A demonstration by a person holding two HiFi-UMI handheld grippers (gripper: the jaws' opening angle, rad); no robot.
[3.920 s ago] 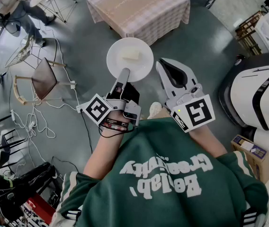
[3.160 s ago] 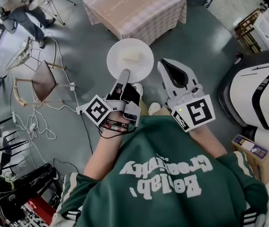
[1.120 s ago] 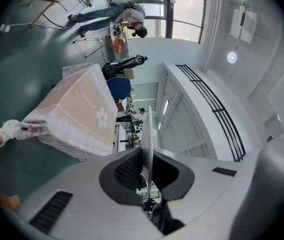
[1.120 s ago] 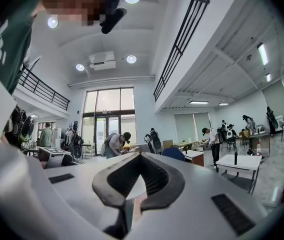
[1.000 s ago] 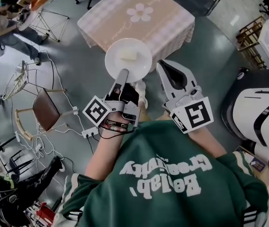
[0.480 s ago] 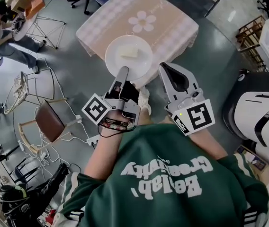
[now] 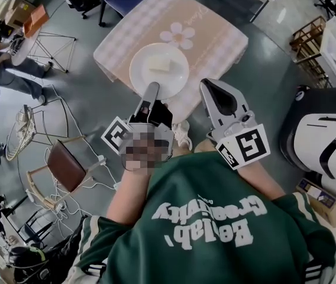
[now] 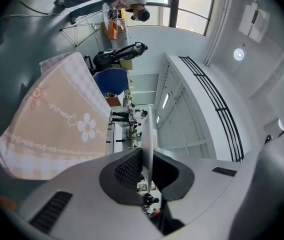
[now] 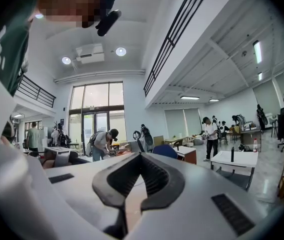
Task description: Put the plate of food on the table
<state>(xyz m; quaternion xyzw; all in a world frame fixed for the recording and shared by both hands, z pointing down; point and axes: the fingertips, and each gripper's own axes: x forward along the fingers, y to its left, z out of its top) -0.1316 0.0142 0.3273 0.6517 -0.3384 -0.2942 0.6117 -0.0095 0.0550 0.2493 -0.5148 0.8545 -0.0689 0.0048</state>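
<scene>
One rim only is gripped: the plate of food (image 7: 158, 71) is pinched at its near edge by the left gripper (image 7: 151, 91), held level at the near edge of the table (image 7: 209, 25) ahead, with the right gripper (image 7: 209, 87) closed and empty beside it.

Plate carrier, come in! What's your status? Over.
Left gripper shut on plate rim. Right gripper shut, empty. Plate with food held over table edge, not down. Nothing seen blocking.

one table (image 7: 209, 37); over its near edge one plate (image 7: 141, 78) with one food piece (image 7: 161, 65) — two grippers: left gripper (image 7: 152, 89), right gripper (image 7: 207, 85).
</scene>
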